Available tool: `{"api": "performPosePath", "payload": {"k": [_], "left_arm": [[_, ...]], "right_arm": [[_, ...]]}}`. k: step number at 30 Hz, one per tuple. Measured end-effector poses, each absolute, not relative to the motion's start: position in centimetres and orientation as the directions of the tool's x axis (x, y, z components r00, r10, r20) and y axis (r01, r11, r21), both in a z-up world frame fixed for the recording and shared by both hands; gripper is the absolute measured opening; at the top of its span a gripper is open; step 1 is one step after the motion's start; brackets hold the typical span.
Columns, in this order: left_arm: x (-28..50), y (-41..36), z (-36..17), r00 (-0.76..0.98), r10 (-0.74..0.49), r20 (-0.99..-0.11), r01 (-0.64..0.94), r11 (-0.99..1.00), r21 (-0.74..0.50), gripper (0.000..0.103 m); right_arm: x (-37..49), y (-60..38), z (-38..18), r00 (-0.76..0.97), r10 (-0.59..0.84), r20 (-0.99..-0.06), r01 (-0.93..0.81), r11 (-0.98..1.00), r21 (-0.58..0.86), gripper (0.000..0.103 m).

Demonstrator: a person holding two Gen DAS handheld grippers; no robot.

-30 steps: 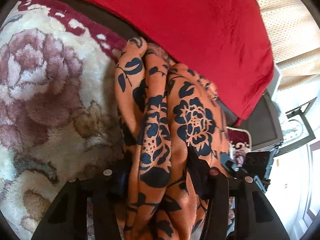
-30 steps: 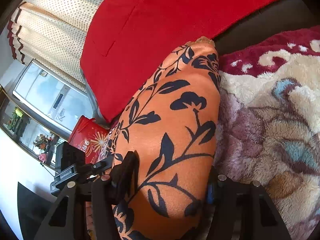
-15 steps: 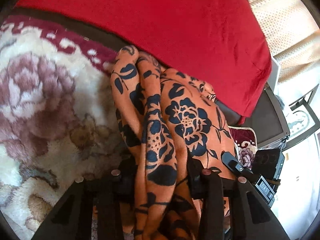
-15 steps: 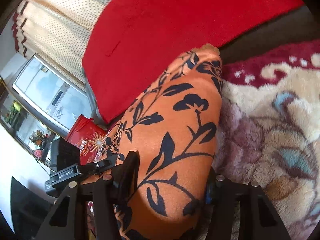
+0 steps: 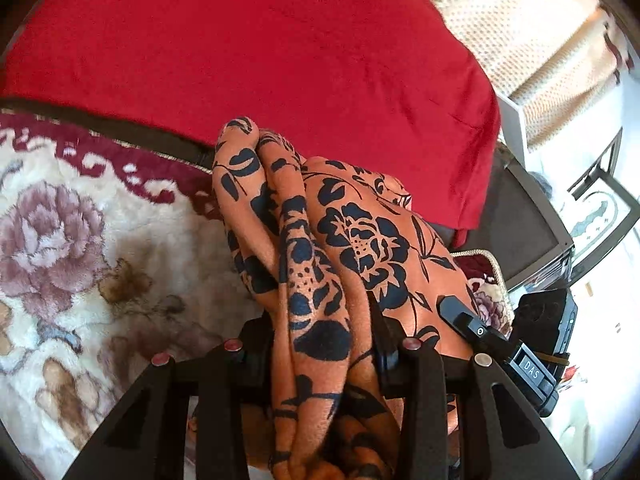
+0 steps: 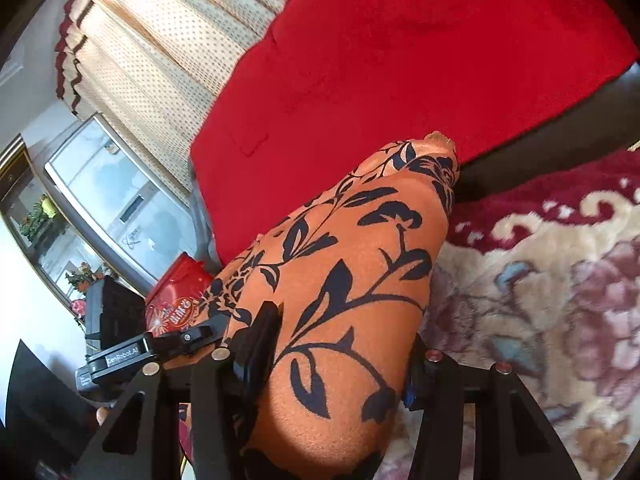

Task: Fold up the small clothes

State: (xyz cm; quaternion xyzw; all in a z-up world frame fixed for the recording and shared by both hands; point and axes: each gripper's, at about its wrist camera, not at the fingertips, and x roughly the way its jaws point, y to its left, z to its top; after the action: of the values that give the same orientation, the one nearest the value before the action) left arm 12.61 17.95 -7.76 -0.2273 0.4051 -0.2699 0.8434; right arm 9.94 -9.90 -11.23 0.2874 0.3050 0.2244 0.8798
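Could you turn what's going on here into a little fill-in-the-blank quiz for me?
1. The orange garment is printed with ____ flowers and leaves.
2. Both the left tool and the right tool are shut on the same ____.
3. Beyond the garment lies a plain ____ cloth.
4. The plush blanket underneath has a ____ pattern.

Answers: black; garment; red; floral

Floor: plush cream rug (image 5: 120, 264) with mauve flowers, maroon border.
Behind: red velvety cushion (image 5: 260, 52).
Window: dotted cream curtain (image 6: 160, 40), daylight.
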Motion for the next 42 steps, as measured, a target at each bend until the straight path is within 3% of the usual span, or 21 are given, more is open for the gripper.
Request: {"api": "performPosePath", "payload": {"k": [9,21,36,42], "left_arm": [[8.0,12.9,-5.2,0.553,-0.584,-0.594,0.322,0.808,-0.494,0.04],[5.5,8.2,-6.6,0.567,-0.472,-0.675,0.312,0.881,-0.354,0.04],[5.9,5.8,-8.4,0.541,-0.416,-0.731,0.298,0.908,-0.295,0.04],[6.0,5.7,-9.6,0.538,-0.37,-0.757,0.301,0.924,-0.237,0.048]], "right_arm": [[5.1,-14.2,-9.0,0.739,0.555,-0.382,-0.249,0.751,0.611,0.053],[4.0,-17.6,-11.5,0.714,0.553,-0.43,-0.225,0.762,0.608,0.053],[4.0,-18.7,-14.1,0.692,0.53,-0.489,-0.176,0.782,0.598,0.053],[4.3,-19.2,-16.0,0.654,0.527,-0.543,-0.128,0.784,0.607,0.055]]}}
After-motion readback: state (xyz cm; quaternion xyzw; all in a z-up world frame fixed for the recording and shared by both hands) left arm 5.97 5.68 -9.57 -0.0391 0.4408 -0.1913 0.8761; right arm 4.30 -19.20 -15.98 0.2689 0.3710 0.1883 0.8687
